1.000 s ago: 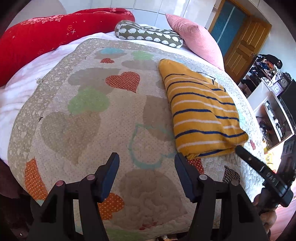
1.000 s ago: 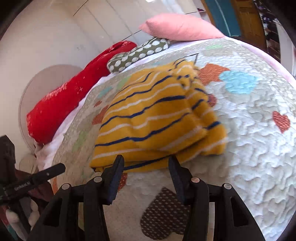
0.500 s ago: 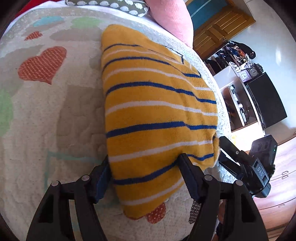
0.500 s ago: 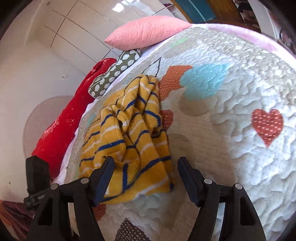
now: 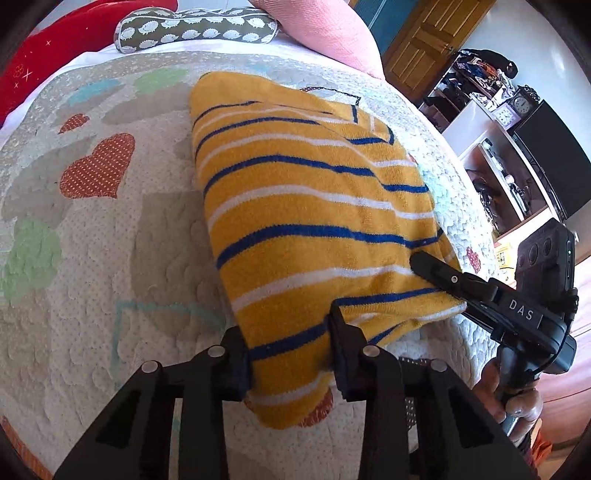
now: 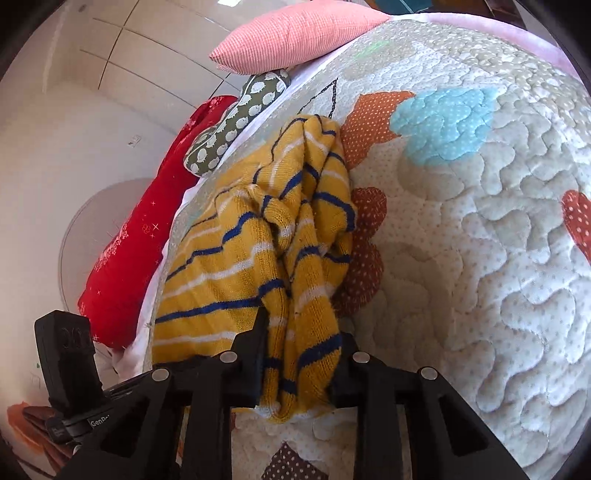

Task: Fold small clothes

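A folded yellow garment with blue and white stripes (image 5: pixel 306 206) lies on the heart-patterned quilt (image 5: pixel 92 258) of a bed. My left gripper (image 5: pixel 288 328) is at its near left corner, jaws closing, and the pads pinch a bunched fold of the cloth. In the right wrist view the same garment (image 6: pixel 229 266) runs away from me, and my right gripper (image 6: pixel 303 332) is closing on its near right corner, with cloth gathered between the fingers. The right gripper (image 5: pixel 436 271) also shows from the side in the left wrist view, its upper finger lying on top of the garment's edge.
A pink pillow (image 5: pixel 325 26), a hedgehog-print cushion (image 5: pixel 192 29) and a red cushion (image 5: pixel 55 40) lie at the head of the bed. Right of the bed stand cluttered shelves (image 5: pixel 498 147) and a wooden door (image 5: pixel 417 48). A hand (image 5: pixel 517 402) holds the right gripper's handle.
Both grippers came in from the bare quilt to the garment's near edge. Their jaws went wide around the corners, then narrowed onto the cloth, which is now bunched.
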`<action>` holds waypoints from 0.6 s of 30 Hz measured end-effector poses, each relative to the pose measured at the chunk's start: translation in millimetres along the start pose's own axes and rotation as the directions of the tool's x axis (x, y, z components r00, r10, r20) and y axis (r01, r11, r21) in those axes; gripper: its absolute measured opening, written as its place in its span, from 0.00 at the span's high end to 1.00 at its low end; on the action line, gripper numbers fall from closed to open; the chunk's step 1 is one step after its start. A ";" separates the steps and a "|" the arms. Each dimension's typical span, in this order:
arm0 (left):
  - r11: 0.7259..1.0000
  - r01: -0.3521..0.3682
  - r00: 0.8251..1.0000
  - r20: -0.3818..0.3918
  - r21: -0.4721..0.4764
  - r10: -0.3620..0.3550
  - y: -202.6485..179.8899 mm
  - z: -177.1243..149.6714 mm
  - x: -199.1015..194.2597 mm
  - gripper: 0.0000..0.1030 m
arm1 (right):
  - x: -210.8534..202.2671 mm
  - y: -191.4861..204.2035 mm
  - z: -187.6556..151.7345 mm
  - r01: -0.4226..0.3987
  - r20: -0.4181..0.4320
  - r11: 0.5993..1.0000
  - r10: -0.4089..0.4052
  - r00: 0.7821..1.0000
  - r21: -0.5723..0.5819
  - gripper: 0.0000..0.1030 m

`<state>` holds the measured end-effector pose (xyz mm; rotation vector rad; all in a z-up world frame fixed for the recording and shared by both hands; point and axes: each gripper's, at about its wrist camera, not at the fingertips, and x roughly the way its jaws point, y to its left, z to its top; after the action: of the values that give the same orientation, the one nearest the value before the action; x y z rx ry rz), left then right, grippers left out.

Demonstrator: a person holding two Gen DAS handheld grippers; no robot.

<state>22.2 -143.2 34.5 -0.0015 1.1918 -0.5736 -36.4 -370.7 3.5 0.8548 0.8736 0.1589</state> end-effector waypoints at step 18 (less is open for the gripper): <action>0.968 -0.248 0.954 0.166 -0.034 0.250 11.1 -77.6 -70.5 0.50 | -72.9 65.7 -26.5 0.173 0.214 0.957 -0.123 0.969 -0.232 0.61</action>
<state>-58.3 -81.2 62.7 0.0866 1.0114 -0.3366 -89.7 -343.9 85.8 0.5561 0.7103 0.0492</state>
